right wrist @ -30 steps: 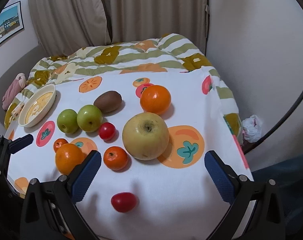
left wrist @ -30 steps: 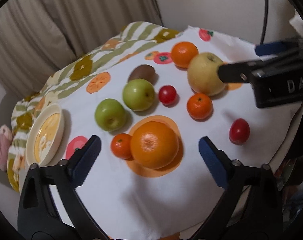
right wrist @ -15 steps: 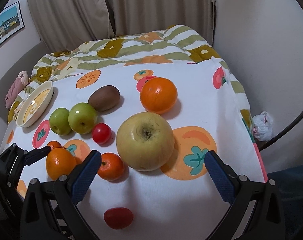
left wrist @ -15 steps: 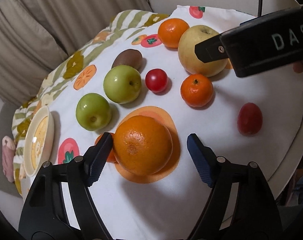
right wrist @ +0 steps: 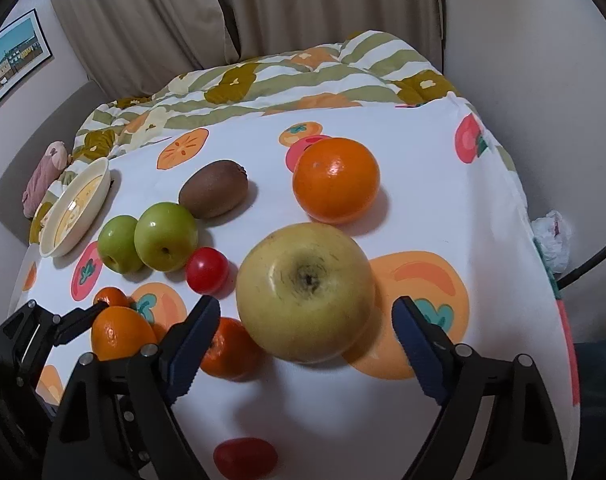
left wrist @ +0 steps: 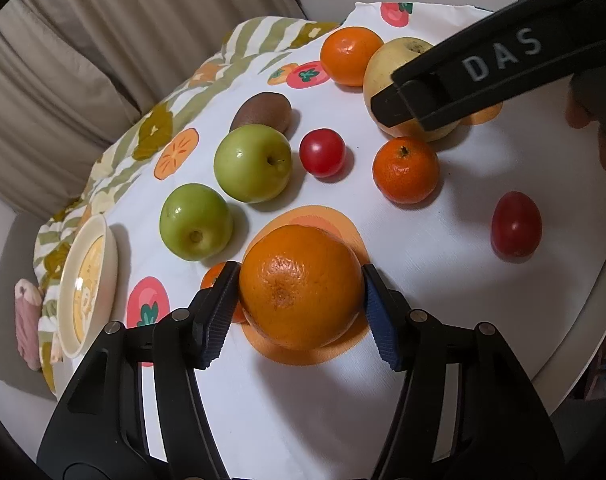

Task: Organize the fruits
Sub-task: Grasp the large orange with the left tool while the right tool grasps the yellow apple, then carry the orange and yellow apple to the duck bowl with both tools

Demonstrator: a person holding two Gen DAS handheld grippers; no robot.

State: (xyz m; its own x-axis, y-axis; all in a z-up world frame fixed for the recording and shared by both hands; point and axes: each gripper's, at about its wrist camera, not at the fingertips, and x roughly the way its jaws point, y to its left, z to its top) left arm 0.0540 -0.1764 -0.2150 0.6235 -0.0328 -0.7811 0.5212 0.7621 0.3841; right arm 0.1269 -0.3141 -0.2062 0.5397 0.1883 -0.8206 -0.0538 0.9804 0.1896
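Between the blue pads of the left gripper [left wrist: 301, 306] a large orange [left wrist: 301, 286] is pinched, both pads pressed on its flanks; it sits on an orange print of the white tablecloth [left wrist: 443, 288], low & central in the left wrist view. Whether it is lifted off the cloth yet can't be told. W/ a near-round fruit no long axis matters; the grip line runs left-right across its widest part.

Next out, the right gripper [right wrist: 305, 330] is spread wide either side of a big yellow apple [right wrist: 305, 292]: fingers flank it w/ a gap on each side, no contact seen. The apple lies straight ahead between the fingers, stem pit up, so closing is judged the only move needed.

Around them: a mandarin [left wrist: 406, 170], cherry tomato [left wrist: 322, 152], 2 green apples, nearer one [left wrist: 195, 222], a kiwi [right wrist: 214, 188], a second orange [right wrist: 336, 180], a bowl [right wrist: 51, 236] at the far left edge.

Hidden/unclear: a small mandarin [left wrist: 213, 276] is mostly masked by the left finger; the yellow apple is partly covered by the right gripper's body in the left view; a red tomato [right wrist: 245, 458] is cut by the frame bottom.
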